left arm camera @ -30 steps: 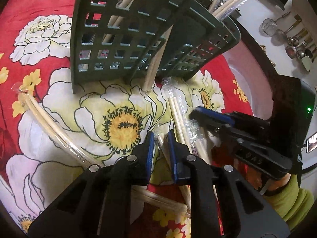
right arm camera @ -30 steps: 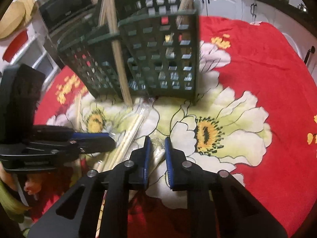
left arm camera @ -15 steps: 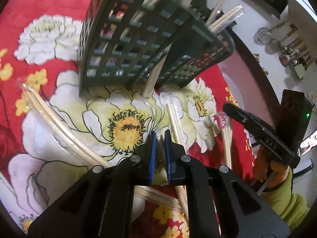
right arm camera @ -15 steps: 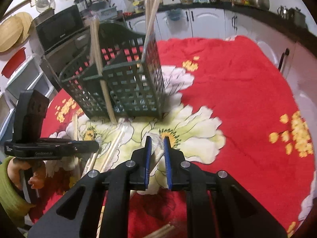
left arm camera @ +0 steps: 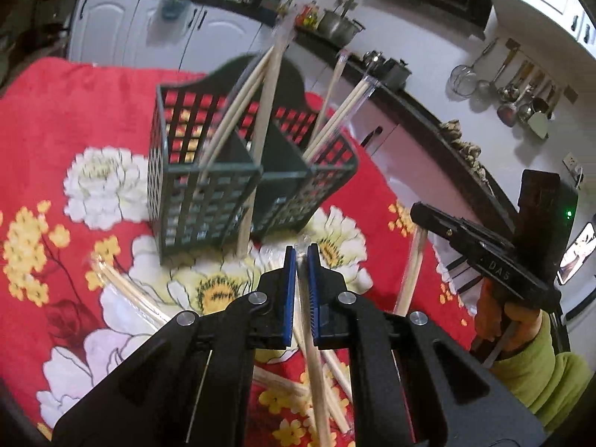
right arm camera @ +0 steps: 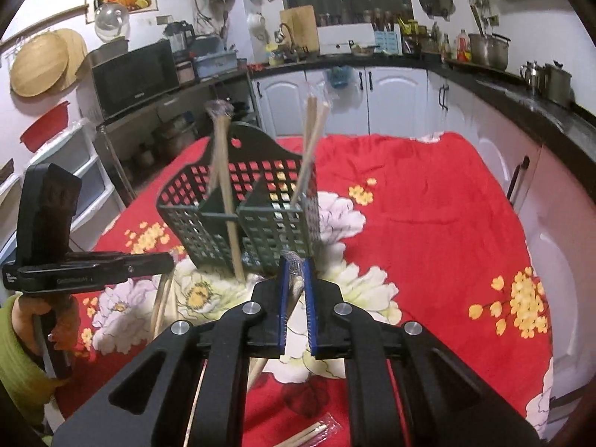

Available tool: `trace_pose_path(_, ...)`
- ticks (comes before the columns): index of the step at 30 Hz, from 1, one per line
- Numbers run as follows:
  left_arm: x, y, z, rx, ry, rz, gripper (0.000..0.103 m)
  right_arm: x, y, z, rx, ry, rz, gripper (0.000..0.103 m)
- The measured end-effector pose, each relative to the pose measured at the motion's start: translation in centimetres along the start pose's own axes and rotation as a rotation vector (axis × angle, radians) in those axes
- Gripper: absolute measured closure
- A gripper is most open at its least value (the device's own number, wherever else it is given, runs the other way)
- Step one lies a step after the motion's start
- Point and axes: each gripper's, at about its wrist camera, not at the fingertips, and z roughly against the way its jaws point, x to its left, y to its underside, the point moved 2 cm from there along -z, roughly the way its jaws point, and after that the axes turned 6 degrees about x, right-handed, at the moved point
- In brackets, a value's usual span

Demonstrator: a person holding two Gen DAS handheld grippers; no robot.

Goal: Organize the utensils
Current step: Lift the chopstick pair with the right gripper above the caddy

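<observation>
A dark green slotted caddy [left arm camera: 208, 193] [right arm camera: 242, 223] stands on the red flowered cloth [left arm camera: 56, 119], with wrapped chopsticks [left arm camera: 238, 111] [right arm camera: 311, 141] upright in its compartments. My left gripper [left arm camera: 301, 257] is raised in front of it, shut on a plastic-wrapped chopstick pair [left arm camera: 314, 357] that hangs down below the pads. In the right wrist view the left gripper [right arm camera: 164, 260] appears at the left. My right gripper [right arm camera: 297, 260] has its jaws closed tight on another wrapped pair [right arm camera: 296, 287]. From the left wrist view the right gripper [left arm camera: 421, 210] shows that pair [left arm camera: 409, 279] dangling.
More wrapped chopsticks lie on the cloth at the left [left arm camera: 123, 290] and near the front edge [right arm camera: 316, 432]. One stick [right arm camera: 232, 231] leans against the caddy's front. Kitchen counters [right arm camera: 521, 85] and white cabinets ring the table. A green-sleeved hand [left arm camera: 521, 342] holds the right gripper.
Both grippers have closed on wrapped chopstick pairs and risen from the cloth, lifting them. The caddy now sits lower and farther in both views.
</observation>
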Motion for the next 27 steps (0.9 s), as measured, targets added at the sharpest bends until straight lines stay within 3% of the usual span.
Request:
trace_pose_path(12, -3.1, -1.8, 1.9, -0.088, 0.005, -0.069, 0.100, 3.3, -2.0, 3.5, -0.099, -0.023, 0.074, 0.096)
trace_pose_path(27, -6.2, -4.7, 4.3, -0.187, -0.001, -0.146, 0.100, 4.5, -3.6, 5.7, -0.181, -0.015, 0.102, 0.096)
